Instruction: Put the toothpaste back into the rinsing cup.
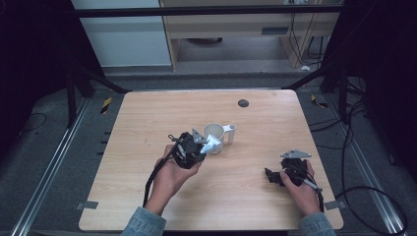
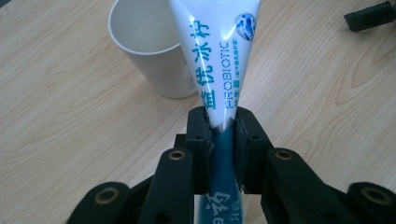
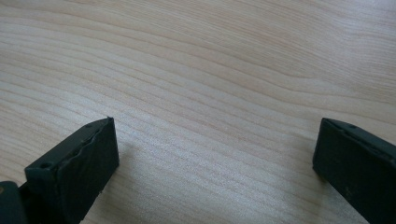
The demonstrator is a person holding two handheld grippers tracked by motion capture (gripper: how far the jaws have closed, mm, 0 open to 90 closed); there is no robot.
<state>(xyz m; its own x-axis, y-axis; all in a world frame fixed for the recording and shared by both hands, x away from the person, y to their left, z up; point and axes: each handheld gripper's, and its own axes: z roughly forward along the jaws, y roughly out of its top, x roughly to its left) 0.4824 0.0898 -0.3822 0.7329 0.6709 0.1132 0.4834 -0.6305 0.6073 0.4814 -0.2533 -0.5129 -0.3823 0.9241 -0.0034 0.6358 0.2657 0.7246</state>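
My left gripper (image 1: 205,147) is shut on a white toothpaste tube (image 2: 215,65) with blue lettering; both jaws pinch its flat end. The tube (image 1: 212,145) points toward a white cup (image 1: 215,136) that stands near the table's middle with a handle on its right. In the left gripper view the cup (image 2: 149,51) is just beyond and left of the tube, its mouth open and nothing visible inside. My right gripper (image 1: 270,175) rests low over the table at the right front. Its jaws stand wide apart over bare wood (image 3: 215,93) in the right gripper view, with nothing between them.
The light wooden table (image 1: 147,123) has a small dark round disc (image 1: 243,103) near its far edge. Black frame rails and cables surround the table on the floor. A black part of the other gripper (image 2: 369,16) shows at the top right of the left gripper view.
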